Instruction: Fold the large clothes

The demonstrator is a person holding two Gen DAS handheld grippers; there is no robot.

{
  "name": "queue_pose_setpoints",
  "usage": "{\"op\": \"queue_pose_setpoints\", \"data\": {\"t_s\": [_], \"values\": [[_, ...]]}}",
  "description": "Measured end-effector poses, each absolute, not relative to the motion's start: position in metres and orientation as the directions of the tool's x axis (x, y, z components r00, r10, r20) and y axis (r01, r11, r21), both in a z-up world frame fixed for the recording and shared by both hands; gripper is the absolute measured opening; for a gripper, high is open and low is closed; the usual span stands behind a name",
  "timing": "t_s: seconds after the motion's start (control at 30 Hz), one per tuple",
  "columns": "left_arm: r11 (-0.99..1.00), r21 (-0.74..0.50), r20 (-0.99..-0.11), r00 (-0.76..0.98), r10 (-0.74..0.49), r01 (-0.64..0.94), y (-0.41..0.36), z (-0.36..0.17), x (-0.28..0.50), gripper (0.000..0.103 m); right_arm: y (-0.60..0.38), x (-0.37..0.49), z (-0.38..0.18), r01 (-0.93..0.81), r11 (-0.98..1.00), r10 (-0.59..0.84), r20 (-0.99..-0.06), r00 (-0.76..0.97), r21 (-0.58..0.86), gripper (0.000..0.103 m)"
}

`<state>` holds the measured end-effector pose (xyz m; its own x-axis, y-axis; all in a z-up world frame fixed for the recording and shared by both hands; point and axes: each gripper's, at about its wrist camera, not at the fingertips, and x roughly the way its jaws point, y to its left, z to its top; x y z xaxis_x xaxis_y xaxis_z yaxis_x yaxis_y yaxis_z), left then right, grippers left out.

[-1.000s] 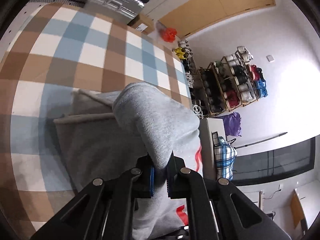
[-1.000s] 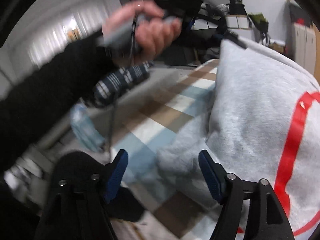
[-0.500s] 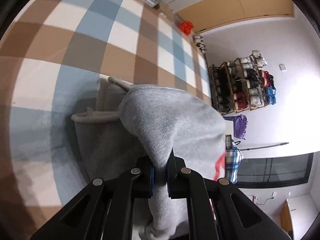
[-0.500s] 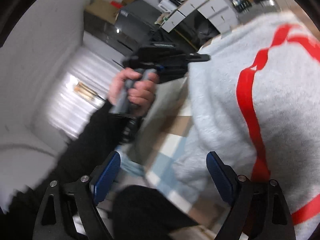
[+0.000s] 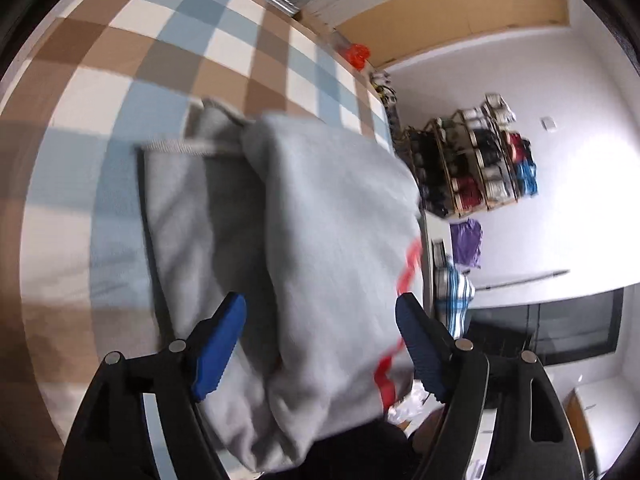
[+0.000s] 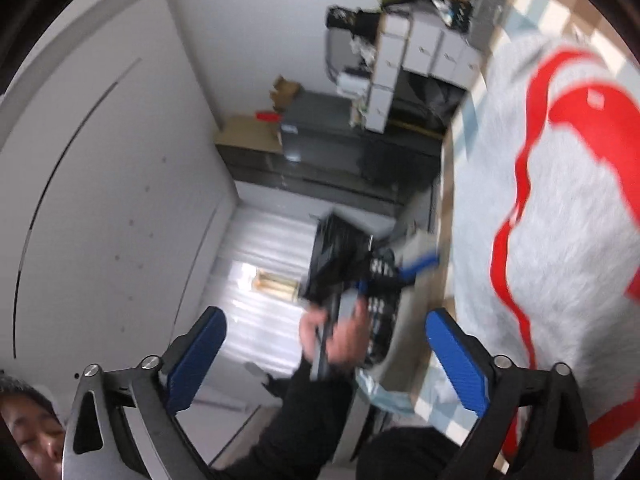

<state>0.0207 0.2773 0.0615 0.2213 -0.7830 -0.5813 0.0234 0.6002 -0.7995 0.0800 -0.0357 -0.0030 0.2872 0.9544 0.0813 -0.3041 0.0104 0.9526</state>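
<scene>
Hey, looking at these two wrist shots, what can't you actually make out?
- Left wrist view: the gray sweatshirt's near edge, behind the left gripper, whose fingers are opening.
- Right wrist view: the red print, motion-blurred and cut off at the frame edge.
- Shoe rack: items too small.

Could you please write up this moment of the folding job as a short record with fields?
garment: grey sweatshirt with red print, folded over itself
surface: checked cloth in brown, blue and white
left gripper: jaws opening, fabric between them, pads not pressing on it
right gripper: jaws opening, nothing between them, sweatshirt off to its right
person's hand: grasps the left gripper's handle
background: shoe rack against the white wall
</scene>
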Motion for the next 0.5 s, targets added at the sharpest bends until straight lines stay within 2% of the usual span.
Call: {"op": "queue_pose_setpoints", "data": {"t_s": [0.13,0.27,0.4,0.43,0.47,0.5], "values": [[0.608,-0.792,-0.602,0.104,-0.792,0.049,0.247,0.04,-0.012,0.074,-0.051,0.078,-0.004,-0.29,-0.026,0.933,0.127,0.337,0.957,0.103],[0.691,-0.722,-0.69,0.048,-0.723,0.041,0.224,0.01,-0.023,0.074,-0.056,0.076,-0.007,-0.279,-0.038,0.926,0.139,0.352,0.96,0.103],[0.663,-0.748,-0.661,0.103,-0.743,-0.019,0.233,0.007,-0.022,0.073,-0.056,0.075,-0.003,-0.297,-0.03,0.93,0.136,0.342,0.954,0.103],[0.648,-0.761,-0.644,0.124,-0.755,-0.004,0.235,0.011,-0.022,0.07,-0.057,0.074,-0.002,-0.303,-0.024,0.931,0.132,0.341,0.953,0.103],[0.64,-0.768,-0.632,0.143,-0.761,0.014,0.235,0.015,-0.023,0.06,-0.059,0.071,-0.001,-0.311,-0.023,0.931,0.133,0.339,0.95,0.103],[0.641,-0.767,-0.627,0.165,-0.761,0.043,0.237,0.022,-0.024,0.016,-0.058,0.071,0.0,-0.317,-0.02,0.932,0.132,0.337,0.948,0.103]]}}
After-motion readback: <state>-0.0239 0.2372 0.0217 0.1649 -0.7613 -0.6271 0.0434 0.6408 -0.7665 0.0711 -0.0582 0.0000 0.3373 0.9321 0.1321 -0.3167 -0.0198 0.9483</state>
